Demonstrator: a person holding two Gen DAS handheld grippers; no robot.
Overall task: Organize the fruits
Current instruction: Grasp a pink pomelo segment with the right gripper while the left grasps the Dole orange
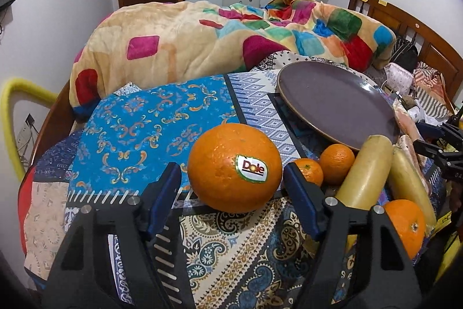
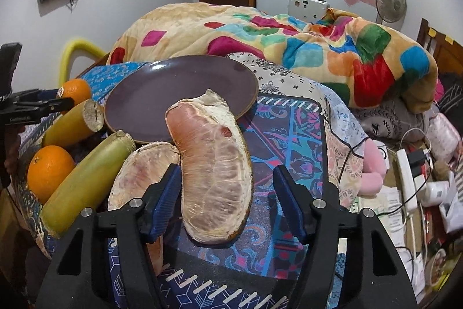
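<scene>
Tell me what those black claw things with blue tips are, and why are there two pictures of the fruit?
They are tools, not robot arms. A person holds one hand-held gripper in each hand, and each has a little camera looking along its two fingers. That gives two pictures of one patterned cloth-covered table.

The left hand-held gripper has a big round orange with a Dole sticker between its blue pads. I can't tell if they touch it.

The right hand-held gripper is open around a peeled pale pink pomelo wedge: one pad is beside it, the other stands clear.

Also on the table: an empty round dark purple plate, two yellow-green cut stalk pieces, smaller oranges and a second pomelo wedge.
</scene>
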